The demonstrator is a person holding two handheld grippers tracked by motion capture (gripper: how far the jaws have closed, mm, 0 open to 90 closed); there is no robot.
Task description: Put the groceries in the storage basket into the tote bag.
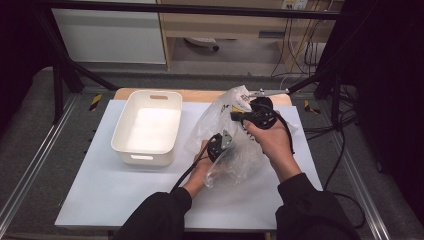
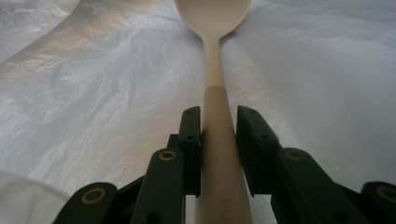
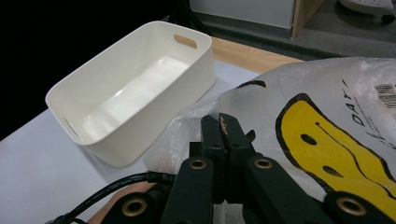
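The left gripper (image 2: 217, 126) pinches the handle of a cream spoon (image 2: 215, 84) inside the plastic bag (image 1: 225, 131). The spoon runs straight out ahead of the jaws, bowl end farthest away. The right gripper (image 3: 223, 128) is pressed together on the bag's edge, holding it up. The white bin (image 1: 147, 129) sits off to the left gripper's left side, apart from the bag.

The plastic bag (image 3: 327, 140) reads "DAY" beside a yellow smiley face.
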